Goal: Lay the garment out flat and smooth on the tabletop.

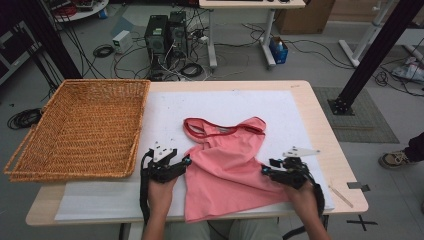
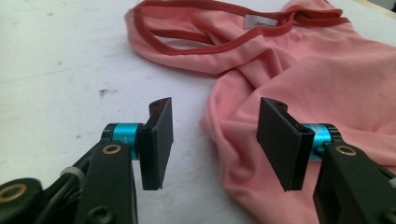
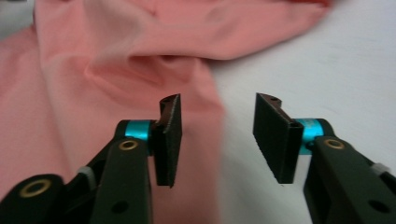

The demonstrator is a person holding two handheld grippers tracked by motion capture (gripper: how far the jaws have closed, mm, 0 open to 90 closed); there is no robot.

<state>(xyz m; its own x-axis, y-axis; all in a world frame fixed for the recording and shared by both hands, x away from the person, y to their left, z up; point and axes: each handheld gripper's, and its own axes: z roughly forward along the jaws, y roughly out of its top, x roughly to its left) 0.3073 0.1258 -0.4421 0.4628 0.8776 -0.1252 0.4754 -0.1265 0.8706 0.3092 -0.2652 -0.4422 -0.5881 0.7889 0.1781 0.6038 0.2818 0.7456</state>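
A pink sleeveless top (image 1: 225,165) with dark red trim lies crumpled on the white mat (image 1: 225,102), neckline toward the far side. My left gripper (image 1: 187,161) sits at the top's left edge, open. In the left gripper view, the gripper (image 2: 215,140) has its pads apart, with the pink cloth (image 2: 303,70) lying under and past the right pad and nothing pinched. At the garment's right edge my right gripper (image 1: 265,171) is also open. In the right gripper view, that gripper (image 3: 217,137) straddles the edge of the cloth (image 3: 116,70) below the gap, with bare mat to the right.
A large wicker basket (image 1: 132,150) stands on the table's left side, beside the mat. The wooden table edge (image 1: 325,125) runs along the right. Computers, cables and desk legs are on the floor beyond the table.
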